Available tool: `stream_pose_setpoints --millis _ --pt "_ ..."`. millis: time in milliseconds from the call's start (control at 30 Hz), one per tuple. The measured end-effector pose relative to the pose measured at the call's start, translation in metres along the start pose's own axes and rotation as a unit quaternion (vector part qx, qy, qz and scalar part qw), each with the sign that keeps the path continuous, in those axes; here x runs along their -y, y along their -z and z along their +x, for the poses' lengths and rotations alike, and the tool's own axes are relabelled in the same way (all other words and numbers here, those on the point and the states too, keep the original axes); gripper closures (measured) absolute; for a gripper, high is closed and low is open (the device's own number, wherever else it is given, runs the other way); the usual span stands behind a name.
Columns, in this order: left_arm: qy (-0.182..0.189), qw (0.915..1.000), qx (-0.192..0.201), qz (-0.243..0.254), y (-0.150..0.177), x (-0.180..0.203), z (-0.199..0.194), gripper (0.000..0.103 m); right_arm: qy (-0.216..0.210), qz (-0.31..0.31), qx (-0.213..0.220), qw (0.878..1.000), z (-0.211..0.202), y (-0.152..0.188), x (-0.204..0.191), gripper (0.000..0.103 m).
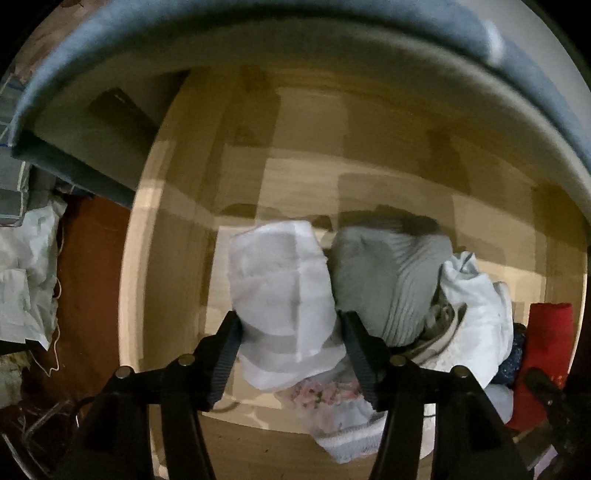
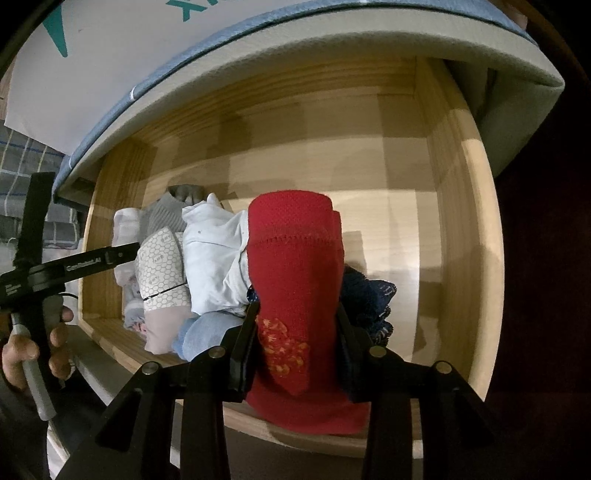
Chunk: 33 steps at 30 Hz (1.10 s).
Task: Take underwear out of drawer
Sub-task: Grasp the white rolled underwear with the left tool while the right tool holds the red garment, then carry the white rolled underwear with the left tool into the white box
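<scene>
An open wooden drawer (image 2: 476, 221) holds a row of folded garments. In the left wrist view my left gripper (image 1: 290, 332) points straight down with a folded white piece of underwear (image 1: 280, 280) between its fingers. The jaws stand wide beside it and I see no squeeze. My right gripper (image 2: 297, 325) is shut on a red knit piece (image 2: 295, 258) with an orange pattern, which stands upright near the drawer's front edge. That red piece (image 1: 546, 350) also shows at the right edge of the left wrist view.
Between white and red lie a grey ribbed garment (image 1: 391, 273), a pale blue-white one (image 2: 214, 266) and a honeycomb-print piece (image 2: 162, 266); a navy one (image 2: 369, 295) sits right of the red. A blue-edged mattress (image 1: 258, 22) overhangs the drawer's back. A hand (image 2: 29, 350) holds the left tool.
</scene>
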<state>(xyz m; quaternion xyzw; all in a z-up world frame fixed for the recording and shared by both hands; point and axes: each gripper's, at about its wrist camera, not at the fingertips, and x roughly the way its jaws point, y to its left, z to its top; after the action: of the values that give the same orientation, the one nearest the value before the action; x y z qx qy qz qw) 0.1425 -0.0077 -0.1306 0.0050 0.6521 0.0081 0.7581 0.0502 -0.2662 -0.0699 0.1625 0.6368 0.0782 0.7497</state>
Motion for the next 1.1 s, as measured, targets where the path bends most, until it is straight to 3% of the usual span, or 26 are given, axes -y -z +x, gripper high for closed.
stream_pose_setpoints --millis 267,600,867,1100 --pt "-0.032 0.9989 -0.022 0.026 -0.01 0.002 0.017 0.044 -0.004 0.005 -0.003 1.0 0.003 0.0 -0.001 0.067" --pt "-0.011 0.999 -0.026 0.036 -0.003 0.002 0.001 0.055 -0.001 0.003 -0.004 1.0 0.004 -0.001 -0.003 0.067" --pt "-0.006 0.9976 0.014 0.067 0.015 -0.006 -0.047 0.055 0.001 0.004 -0.004 1.0 0.005 -0.002 -0.005 0.067" --pt "-0.001 0.9934 0.073 0.088 0.039 -0.008 -0.088 0.055 0.007 0.002 0.001 1.0 0.004 -0.001 -0.007 0.067"
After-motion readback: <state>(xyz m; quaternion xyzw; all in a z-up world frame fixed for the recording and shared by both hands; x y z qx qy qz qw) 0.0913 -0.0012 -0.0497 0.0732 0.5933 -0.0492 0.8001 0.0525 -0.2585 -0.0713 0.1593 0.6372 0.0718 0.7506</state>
